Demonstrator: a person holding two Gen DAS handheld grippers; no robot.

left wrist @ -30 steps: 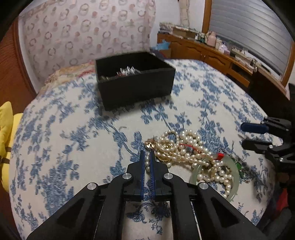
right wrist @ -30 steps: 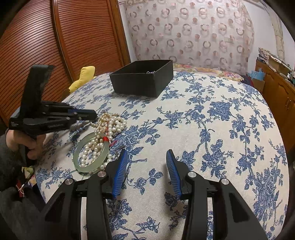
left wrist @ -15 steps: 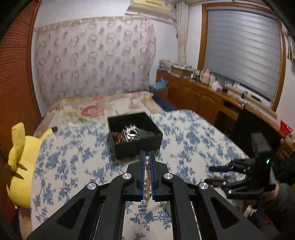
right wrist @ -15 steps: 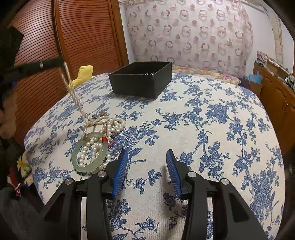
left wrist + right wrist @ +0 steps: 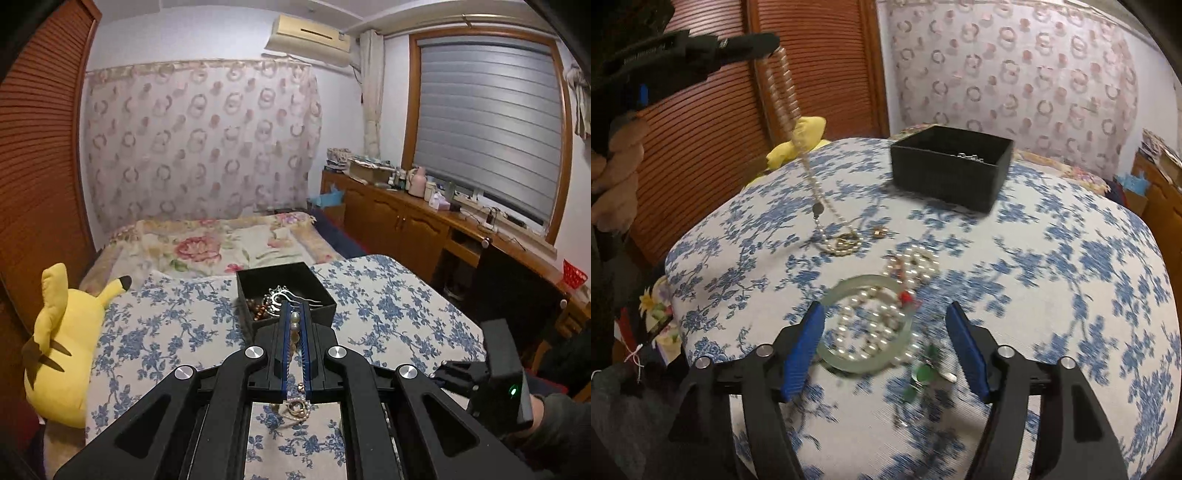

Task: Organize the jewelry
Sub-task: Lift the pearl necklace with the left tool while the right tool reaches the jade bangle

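My left gripper [image 5: 294, 314] is shut on a long pearl necklace [image 5: 294, 330], held high above the table. In the right wrist view the left gripper [image 5: 764, 40] shows at upper left and the necklace [image 5: 809, 173] hangs down from it, its lower end with a gold ring still on the cloth. My right gripper [image 5: 886, 325] is open and empty, just above a green jade bangle [image 5: 849, 363] with a pearl strand [image 5: 875, 325] piled in it. A black jewelry box [image 5: 951, 171] stands farther back and holds some pieces [image 5: 275, 299].
The table wears a blue floral cloth [image 5: 1071, 280]. Small green pieces [image 5: 921, 376] lie beside the bangle and a small gold piece [image 5: 880, 232] lies near the necklace's end. A yellow plush toy [image 5: 61, 343] sits at the table's left edge. A bed [image 5: 221, 243] is behind.
My left gripper has lifted the pearl necklace up off the pile, stretching it out. My right gripper has moved left over the bangle and opened wider.
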